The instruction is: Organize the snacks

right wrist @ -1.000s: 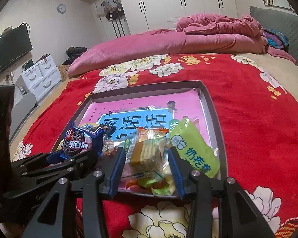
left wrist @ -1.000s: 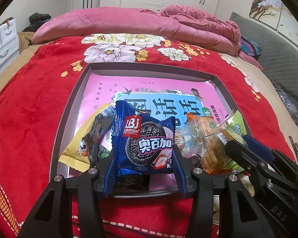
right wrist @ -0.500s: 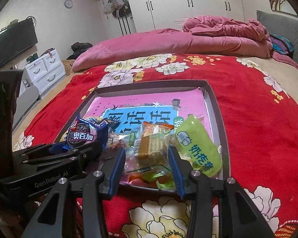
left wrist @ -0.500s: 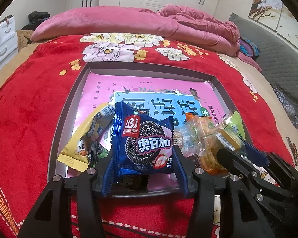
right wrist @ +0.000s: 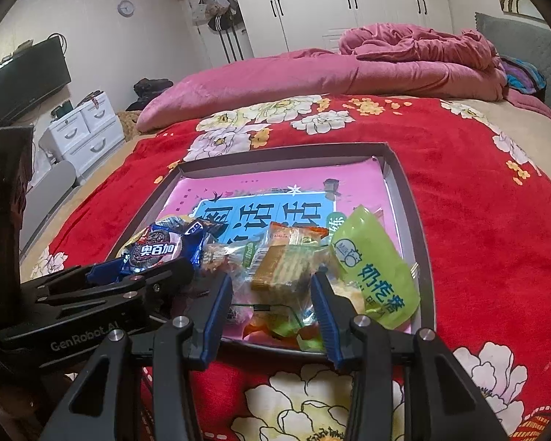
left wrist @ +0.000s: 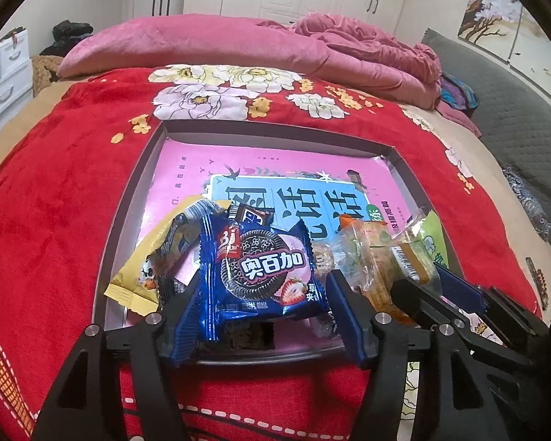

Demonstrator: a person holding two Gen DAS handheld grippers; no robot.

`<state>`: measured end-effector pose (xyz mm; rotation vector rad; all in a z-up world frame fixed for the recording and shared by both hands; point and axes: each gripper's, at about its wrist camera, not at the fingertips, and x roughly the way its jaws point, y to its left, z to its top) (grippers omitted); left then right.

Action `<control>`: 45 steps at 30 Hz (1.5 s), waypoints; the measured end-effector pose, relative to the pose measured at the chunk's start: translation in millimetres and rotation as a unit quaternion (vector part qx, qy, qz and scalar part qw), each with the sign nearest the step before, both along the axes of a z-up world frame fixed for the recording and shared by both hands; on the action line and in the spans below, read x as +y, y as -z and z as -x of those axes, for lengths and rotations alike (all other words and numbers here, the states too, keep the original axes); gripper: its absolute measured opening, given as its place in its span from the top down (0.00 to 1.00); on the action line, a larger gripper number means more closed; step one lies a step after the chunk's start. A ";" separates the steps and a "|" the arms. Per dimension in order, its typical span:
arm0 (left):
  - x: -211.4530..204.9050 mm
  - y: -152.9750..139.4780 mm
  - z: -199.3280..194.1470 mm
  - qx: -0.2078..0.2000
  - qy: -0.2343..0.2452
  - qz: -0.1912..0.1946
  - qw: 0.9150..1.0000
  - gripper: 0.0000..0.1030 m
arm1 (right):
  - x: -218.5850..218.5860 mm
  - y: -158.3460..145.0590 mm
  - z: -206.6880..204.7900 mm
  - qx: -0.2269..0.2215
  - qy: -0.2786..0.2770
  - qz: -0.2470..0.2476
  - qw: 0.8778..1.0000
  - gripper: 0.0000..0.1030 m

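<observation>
The left claw (left wrist: 262, 305) has just been opening: its blue pads now stand apart on either side of the blue cookie packet (left wrist: 260, 275), which is still between them but looks released rather than pinched. Compared with a second ago the gap beside the packet is wider, while the packet itself has hardly shifted. That suggests the packet has been set down at the near edge of the tray (left wrist: 128, 198) and this placement is about done.

The right claw (right wrist: 272, 297) stays clamped on the clear-wrapped wafer pack (right wrist: 279, 268), also over the tray's near edge, just right of the cookie packet. A green snack bag (right wrist: 374, 268) lies against the wafer pack's right side, a yellow packet (left wrist: 154, 257) to the far left. The tray rests on the red floral bedspread (left wrist: 47, 202).
</observation>
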<state>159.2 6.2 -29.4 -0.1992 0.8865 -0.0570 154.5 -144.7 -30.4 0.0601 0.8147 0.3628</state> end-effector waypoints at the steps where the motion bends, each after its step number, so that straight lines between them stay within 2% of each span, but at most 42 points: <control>1: -0.2 -0.6 0.5 -0.001 0.001 0.000 1.000 0.36 | -0.1 -0.1 0.1 0.000 0.000 0.000 1.000 0.57; 8: 0.6 -5.3 4.4 -0.011 0.004 0.009 1.000 0.31 | -4.9 -4.3 2.5 -0.010 0.011 -0.001 1.000 0.57; 17: 6.3 -28.0 17.2 -0.062 0.004 0.030 0.998 0.27 | -18.7 -19.3 8.7 -0.045 0.043 -0.006 0.998 0.45; 19: 5.8 -32.9 20.8 -0.068 0.003 0.028 0.997 0.27 | -21.0 -23.3 11.4 -0.052 0.048 -0.007 0.997 0.39; 25: 5.1 -43.1 37.3 -0.079 -0.001 0.011 0.997 0.24 | -24.6 -32.1 21.8 -0.062 0.061 -0.002 0.996 0.34; 31: 8.6 -49.4 55.5 -0.062 -0.009 0.002 0.998 0.23 | -21.3 -40.9 39.9 -0.055 0.059 -0.010 0.997 0.31; 38: 6.1 -49.1 81.1 -0.009 -0.014 -0.031 0.999 0.23 | -8.8 -48.3 72.9 -0.040 0.054 0.017 0.998 0.27; 42: 6.2 -43.2 98.2 0.016 -0.007 -0.040 0.999 0.23 | -7.6 -46.5 88.8 -0.028 0.060 0.037 0.997 0.21; 45: 7.6 -40.2 109.6 0.029 -0.006 -0.033 0.999 0.23 | -9.3 -48.8 97.4 -0.027 0.066 0.039 0.997 0.17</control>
